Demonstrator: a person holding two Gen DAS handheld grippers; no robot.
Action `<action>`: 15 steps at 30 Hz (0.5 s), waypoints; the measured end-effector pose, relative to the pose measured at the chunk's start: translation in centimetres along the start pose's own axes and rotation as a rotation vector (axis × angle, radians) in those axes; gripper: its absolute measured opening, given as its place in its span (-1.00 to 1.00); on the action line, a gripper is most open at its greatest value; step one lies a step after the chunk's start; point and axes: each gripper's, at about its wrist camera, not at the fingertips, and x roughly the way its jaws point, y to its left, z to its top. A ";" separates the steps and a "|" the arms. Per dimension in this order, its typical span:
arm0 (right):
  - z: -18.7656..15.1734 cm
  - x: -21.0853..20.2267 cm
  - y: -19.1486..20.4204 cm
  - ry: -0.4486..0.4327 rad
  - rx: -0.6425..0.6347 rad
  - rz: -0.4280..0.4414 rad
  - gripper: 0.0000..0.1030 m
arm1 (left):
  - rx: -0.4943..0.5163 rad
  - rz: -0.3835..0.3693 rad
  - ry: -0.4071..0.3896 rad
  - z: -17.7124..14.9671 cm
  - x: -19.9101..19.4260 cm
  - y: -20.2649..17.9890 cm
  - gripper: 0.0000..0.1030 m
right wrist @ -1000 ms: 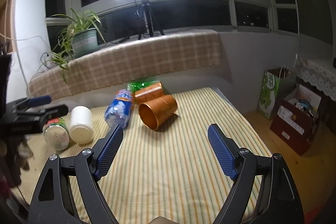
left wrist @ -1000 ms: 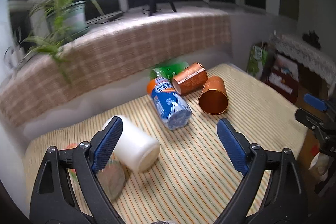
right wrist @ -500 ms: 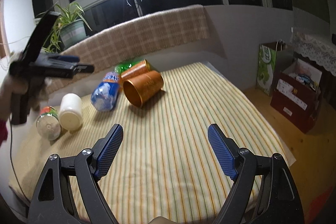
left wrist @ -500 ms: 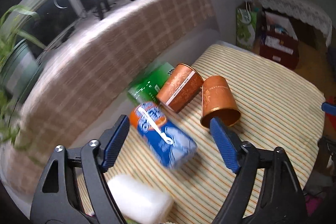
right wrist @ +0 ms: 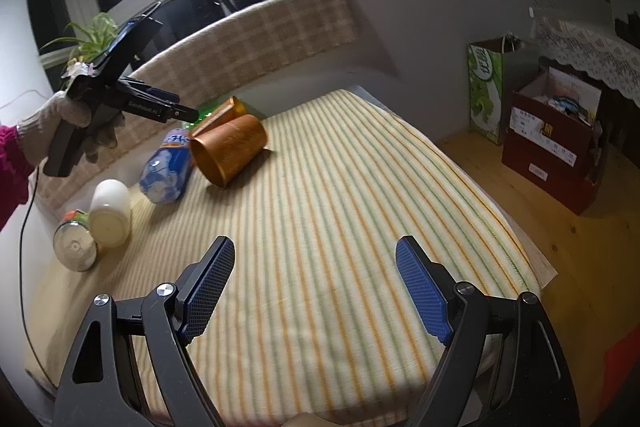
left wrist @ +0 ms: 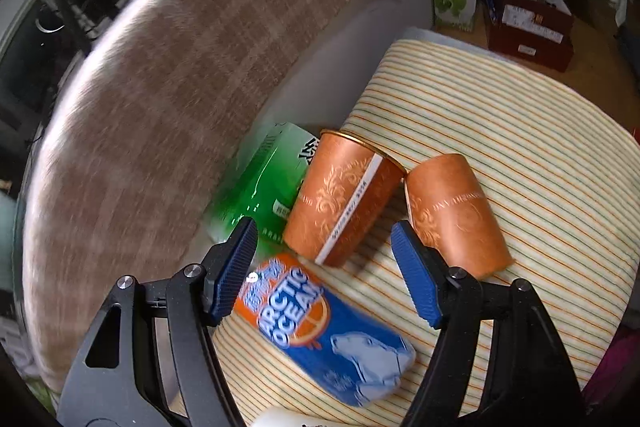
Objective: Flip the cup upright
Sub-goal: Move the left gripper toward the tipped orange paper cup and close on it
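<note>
Two copper-orange cups lie on their sides on the striped tablecloth (left wrist: 520,131). The far cup (left wrist: 344,199) has a white label strip; the near cup (left wrist: 456,211) lies to its right, its open mouth facing the right wrist view (right wrist: 228,151). My left gripper (left wrist: 324,247) is open and hovers just above and in front of the far cup, empty. It also shows in the right wrist view (right wrist: 176,111), held in a gloved hand. My right gripper (right wrist: 312,283) is open and empty over the cloth's near part, far from the cups.
A blue Arctic Ocean can (left wrist: 324,331) lies in front of the cups, a green packet (left wrist: 260,187) behind them. A white jar (right wrist: 110,213) and a small tin (right wrist: 74,247) lie at the left. A checked bench back, boxes (right wrist: 556,143) and a green bag stand around.
My left gripper moved forward and down toward the two cups, tilting to look down on them. My right gripper stayed nearly still, turning slightly.
</note>
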 end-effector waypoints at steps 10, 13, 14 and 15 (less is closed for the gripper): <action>0.2 1.0 -2.3 0.027 0.058 -0.014 0.61 | 0.096 -0.019 0.087 0.8 2.6 -0.9 0.42; 0.2 1.4 -2.4 0.042 0.069 -0.007 0.61 | 0.110 -0.030 0.102 0.8 3.2 -0.8 0.41; 0.2 1.6 -2.4 0.044 0.071 -0.006 0.61 | 0.122 -0.030 0.108 0.8 3.4 -0.8 0.40; 0.3 1.7 -2.4 0.045 0.073 -0.005 0.61 | 0.129 -0.030 0.112 0.8 3.6 -0.8 0.39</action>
